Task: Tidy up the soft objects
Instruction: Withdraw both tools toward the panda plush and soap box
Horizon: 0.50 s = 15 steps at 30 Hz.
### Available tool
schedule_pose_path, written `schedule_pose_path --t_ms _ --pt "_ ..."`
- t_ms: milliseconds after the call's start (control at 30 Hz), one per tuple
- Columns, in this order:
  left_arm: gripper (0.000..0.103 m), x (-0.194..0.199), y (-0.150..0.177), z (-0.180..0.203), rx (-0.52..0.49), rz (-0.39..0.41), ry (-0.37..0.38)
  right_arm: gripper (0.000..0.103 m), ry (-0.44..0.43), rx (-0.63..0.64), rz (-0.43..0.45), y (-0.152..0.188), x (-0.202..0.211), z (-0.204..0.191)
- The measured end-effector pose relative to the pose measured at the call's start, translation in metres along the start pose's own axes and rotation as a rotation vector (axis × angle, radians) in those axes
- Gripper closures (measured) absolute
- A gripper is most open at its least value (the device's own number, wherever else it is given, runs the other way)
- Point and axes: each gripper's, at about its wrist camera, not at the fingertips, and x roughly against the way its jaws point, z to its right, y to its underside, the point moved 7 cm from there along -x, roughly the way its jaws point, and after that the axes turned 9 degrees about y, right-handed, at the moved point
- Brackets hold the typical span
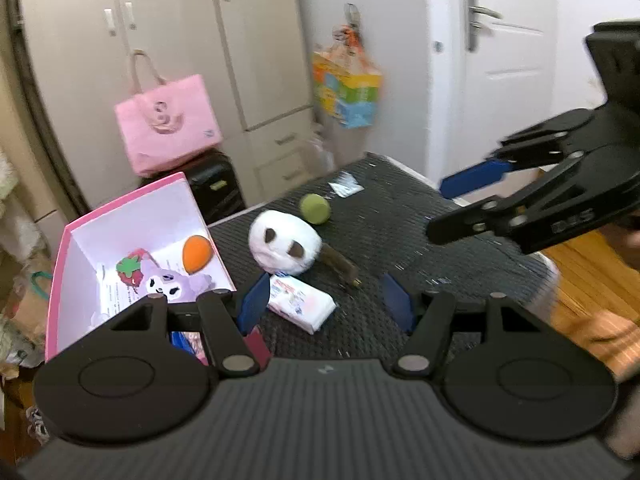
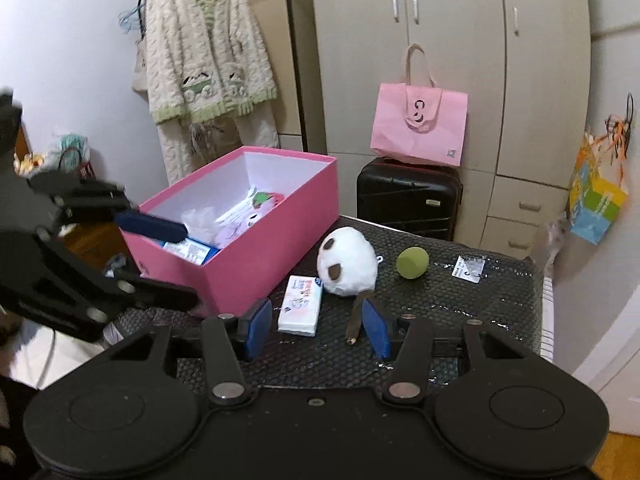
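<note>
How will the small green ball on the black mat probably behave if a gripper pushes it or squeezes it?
The small green ball looks round with a matte, sponge-like surface, so it would probably roll away under a sideways push. The textured black mat may slow it a little. Its foam-like look suggests it is light and would compress between the pads, so a centred, gentle grip seems wise.

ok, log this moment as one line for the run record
left gripper: open, empty | right gripper: open, empty | white plush panda head, green ball, tissue pack: on mat | pink cardboard box: partly filled
</note>
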Motion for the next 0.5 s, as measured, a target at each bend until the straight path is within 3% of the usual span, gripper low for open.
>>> schedule_pose_path --t_ms 233,500 --pt "0.040 -0.046 -0.001 -0.001 0.093 0.027 -0.052 0.044 0.019 -0.021 -0.001 -0.009 -0.013 0.025" --pt "0.035 -0.091 0.011 -0.010 0.206 0.064 -0.226 0.039 0.145 0.039 0.044 -0.018 -0.046 0.050"
